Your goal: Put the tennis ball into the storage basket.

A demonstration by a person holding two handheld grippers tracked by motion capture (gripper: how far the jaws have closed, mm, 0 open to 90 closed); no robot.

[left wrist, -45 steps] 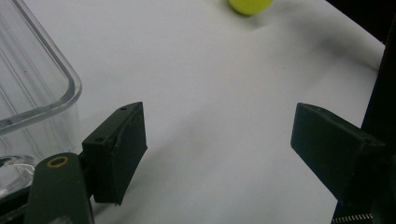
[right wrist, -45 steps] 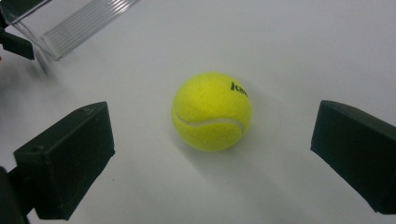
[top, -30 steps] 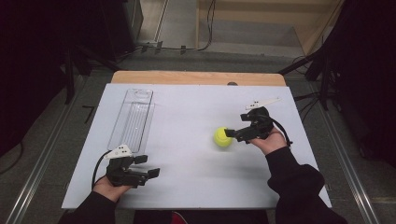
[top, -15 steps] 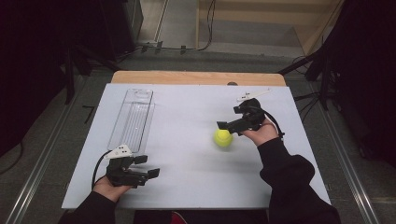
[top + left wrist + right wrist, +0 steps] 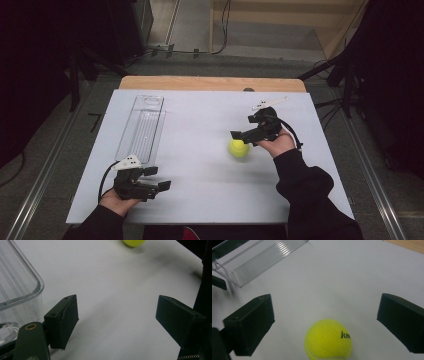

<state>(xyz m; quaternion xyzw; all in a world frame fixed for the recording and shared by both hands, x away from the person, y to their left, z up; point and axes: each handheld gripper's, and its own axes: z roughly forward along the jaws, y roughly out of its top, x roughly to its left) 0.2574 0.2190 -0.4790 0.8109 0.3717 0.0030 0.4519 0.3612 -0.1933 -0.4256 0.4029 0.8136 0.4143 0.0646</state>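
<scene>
A yellow tennis ball [image 5: 239,148] lies on the white table top [image 5: 200,115], right of centre. My right gripper [image 5: 243,136] hovers just above and beyond it, open, jaws pointing left and not touching it. In the right gripper view the ball [image 5: 328,341] sits low between the wide-apart jaws of that gripper [image 5: 325,306]. My left gripper [image 5: 157,178] rests open near the front left edge, holding nothing. In the left gripper view the spread jaws of the left gripper [image 5: 117,312] frame bare table, with the ball [image 5: 133,242] far off at the top.
A long clear plastic tray [image 5: 142,127] lies lengthwise on the left half of the table, its near end just beyond my left gripper; it appears as the tray [image 5: 17,285] and the tray [image 5: 262,262] in the gripper views. A wooden strip [image 5: 210,82] borders the far edge.
The right gripper, which had the ball at its jaws a second ago, has drawn up and away from it. The ball stays at about the same spot. The left gripper has not moved.
</scene>
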